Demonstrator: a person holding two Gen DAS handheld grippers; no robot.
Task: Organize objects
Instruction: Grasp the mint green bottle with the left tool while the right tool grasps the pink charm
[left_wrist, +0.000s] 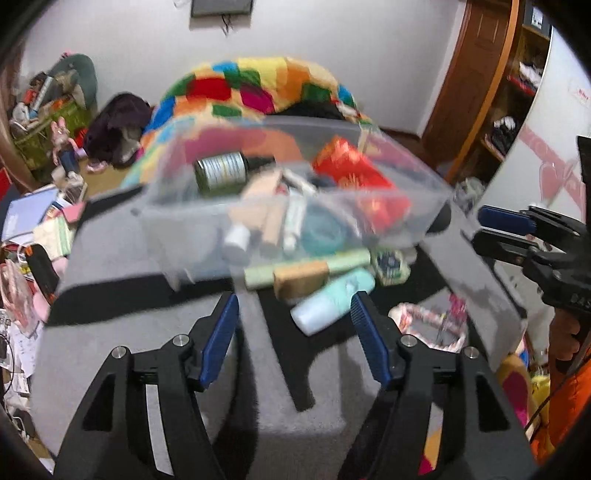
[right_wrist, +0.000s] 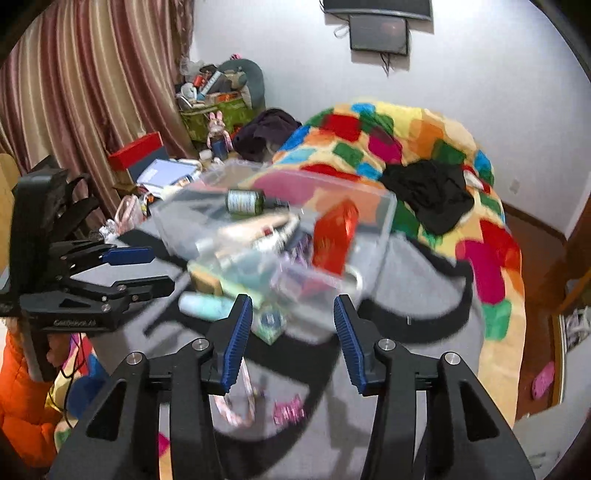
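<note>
A clear plastic bin looks blurred and stands on a grey and black cloth. Inside it lie a red box, a dark bottle with a pale label and several tubes. Just in front of the bin lie a mint bottle, a beige tube, a light green tube and a patterned hexagonal box. My left gripper is open, the mint bottle just past its tips. My right gripper is open before the bin's near corner, pressing on nothing.
A bright patchwork blanket lies heaped behind the bin, a black garment on it. A pink lanyard lies on the cloth near me. Papers and clutter crowd the left; a person's orange sleeve is at the right.
</note>
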